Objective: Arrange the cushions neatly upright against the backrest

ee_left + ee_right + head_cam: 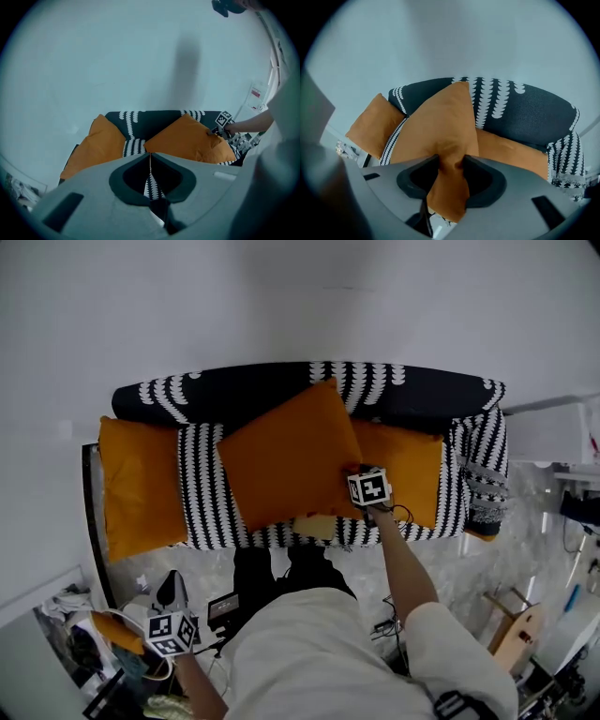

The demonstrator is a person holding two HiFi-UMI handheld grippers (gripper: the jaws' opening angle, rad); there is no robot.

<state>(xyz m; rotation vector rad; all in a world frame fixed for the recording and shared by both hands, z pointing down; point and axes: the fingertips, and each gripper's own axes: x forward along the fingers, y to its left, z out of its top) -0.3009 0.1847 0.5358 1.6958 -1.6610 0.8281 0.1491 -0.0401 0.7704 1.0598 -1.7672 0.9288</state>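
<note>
A black-and-white patterned sofa (403, 395) holds three orange cushions. The left cushion (141, 484) leans over the left armrest. The middle cushion (286, 456) lies tilted, one corner up against the backrest. The right cushion (408, 465) lies flat on the seat, partly under the middle one. My right gripper (354, 474) is shut on the middle cushion's (440, 122) near right corner, and the fabric bunches between the jaws (450, 159). My left gripper (172, 634) hangs low at the left, away from the sofa, shut and empty (150, 157).
A white wall stands behind the sofa. Cables, a black device (223, 607) and other clutter lie on the floor at the lower left. White furniture (562, 437) stands right of the sofa, and a wooden frame (516, 629) at the lower right.
</note>
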